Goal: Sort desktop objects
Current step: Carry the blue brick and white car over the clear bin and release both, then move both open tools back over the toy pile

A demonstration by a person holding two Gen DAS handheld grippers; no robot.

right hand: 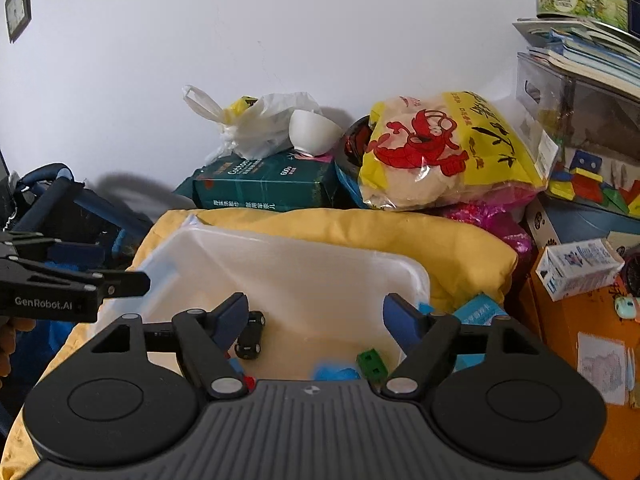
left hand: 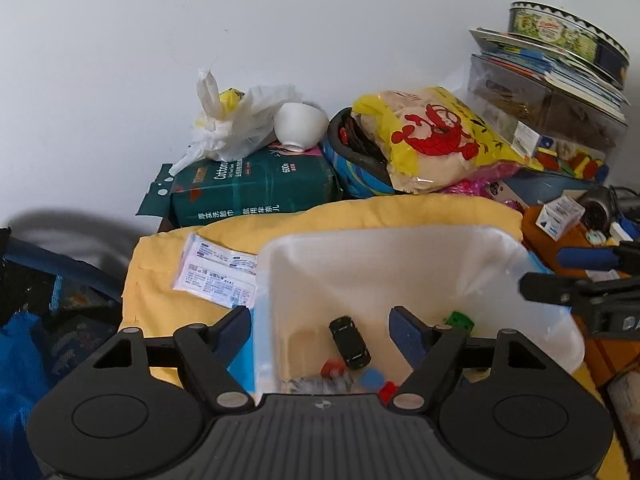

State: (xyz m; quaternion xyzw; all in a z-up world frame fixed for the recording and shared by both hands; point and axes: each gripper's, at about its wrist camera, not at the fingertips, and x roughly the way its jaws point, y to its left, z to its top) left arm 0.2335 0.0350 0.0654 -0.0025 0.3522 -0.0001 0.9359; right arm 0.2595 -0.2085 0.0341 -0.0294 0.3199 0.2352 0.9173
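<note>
White wall behind cluttered counter. I hold both grippers, left gripper and right gripper, jaws spread, empty, over the bin holding a toy car.

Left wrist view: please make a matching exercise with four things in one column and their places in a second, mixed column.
Things:
1. black toy car
2. white bowl
3. round tin
4. printed sachet

Places:
A. on the stack of books
B. on the yellow cloth
C. in the translucent bin
D. on the green tissue pack

Pairs: 1-C, 2-D, 3-A, 4-B
</note>
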